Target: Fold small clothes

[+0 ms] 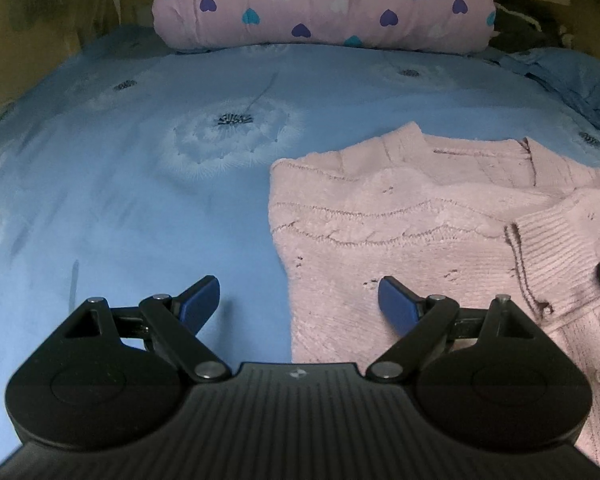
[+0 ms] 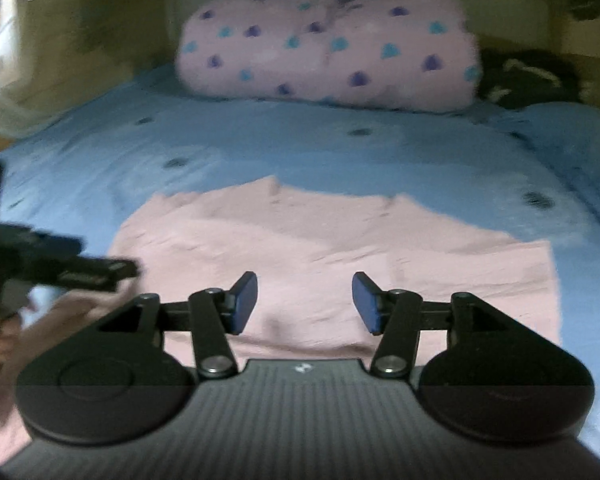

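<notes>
A small pink knitted cardigan (image 1: pixel 400 220) lies flat on the blue bedsheet (image 1: pixel 140 200), one ribbed sleeve cuff (image 1: pixel 552 248) folded across its front. My left gripper (image 1: pixel 300 304) hovers wide open over the cardigan's left edge, nothing between its blue pads. In the right wrist view, which is blurred, the cardigan (image 2: pixel 320 248) spreads out below my right gripper (image 2: pixel 304 302). That gripper's jaws stand apart with nothing between them. The left gripper (image 2: pixel 100 270) and the hand holding it show at that view's left edge.
A rolled pink quilt with heart print (image 1: pixel 324 4) lies across the head of the bed. Dark clothing (image 1: pixel 528 20) is piled at the back right. The blue sheet bunches up at the right edge (image 1: pixel 572 80). A dandelion print (image 1: pixel 236 136) marks the sheet left of the cardigan.
</notes>
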`<control>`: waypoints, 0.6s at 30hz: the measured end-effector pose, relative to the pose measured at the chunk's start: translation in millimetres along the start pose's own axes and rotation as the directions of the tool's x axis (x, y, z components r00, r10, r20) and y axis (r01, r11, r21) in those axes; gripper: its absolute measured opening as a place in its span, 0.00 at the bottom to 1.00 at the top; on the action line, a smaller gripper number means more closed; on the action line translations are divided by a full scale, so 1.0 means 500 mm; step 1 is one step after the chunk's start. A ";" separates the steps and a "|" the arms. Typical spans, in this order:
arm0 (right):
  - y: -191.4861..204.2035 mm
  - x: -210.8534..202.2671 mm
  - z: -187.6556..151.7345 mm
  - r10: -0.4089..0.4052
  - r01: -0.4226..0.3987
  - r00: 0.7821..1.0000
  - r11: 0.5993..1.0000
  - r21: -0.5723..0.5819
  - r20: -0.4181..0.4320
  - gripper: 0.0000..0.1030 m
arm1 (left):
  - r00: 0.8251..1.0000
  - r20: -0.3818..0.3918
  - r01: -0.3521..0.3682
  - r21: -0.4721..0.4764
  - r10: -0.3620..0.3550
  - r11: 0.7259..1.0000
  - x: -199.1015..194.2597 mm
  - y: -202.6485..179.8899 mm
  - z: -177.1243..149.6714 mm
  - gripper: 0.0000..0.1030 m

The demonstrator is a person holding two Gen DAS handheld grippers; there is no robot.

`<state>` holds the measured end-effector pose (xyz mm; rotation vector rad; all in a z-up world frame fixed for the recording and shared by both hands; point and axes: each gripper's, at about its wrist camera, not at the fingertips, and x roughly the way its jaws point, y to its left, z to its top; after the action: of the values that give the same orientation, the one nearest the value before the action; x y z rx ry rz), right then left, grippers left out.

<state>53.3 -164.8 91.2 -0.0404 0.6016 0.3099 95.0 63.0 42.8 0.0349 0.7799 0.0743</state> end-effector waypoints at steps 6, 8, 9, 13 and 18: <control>0.090 0.041 -0.013 0.069 -0.074 0.996 0.993 -0.094 -0.055 0.53 | 1.000 -0.026 0.010 -0.017 -0.010 1.000 0.004 0.005 -0.002 0.87; 0.106 0.062 -0.017 0.068 -0.077 0.995 0.990 -0.118 -0.078 0.53 | 0.999 -0.033 0.012 -0.024 -0.013 1.000 0.007 0.006 -0.003 0.87; 0.109 0.073 -0.019 0.063 -0.074 0.994 0.990 -0.121 -0.091 0.53 | 0.999 -0.034 0.013 -0.024 -0.014 1.000 0.007 0.005 -0.004 0.87; 0.112 0.088 -0.033 0.055 -0.069 0.993 0.987 -0.144 -0.101 0.51 | 0.999 -0.034 0.009 -0.017 -0.010 1.000 0.006 0.003 -0.007 0.87; 0.100 0.078 -0.032 0.034 -0.049 0.995 0.983 -0.179 -0.090 0.27 | 1.000 -0.027 -0.006 0.012 0.006 1.000 0.010 -0.007 -0.011 0.87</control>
<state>59.9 -108.4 58.8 -0.2179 0.6595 0.4046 94.9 59.7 35.3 0.0475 0.8074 0.0759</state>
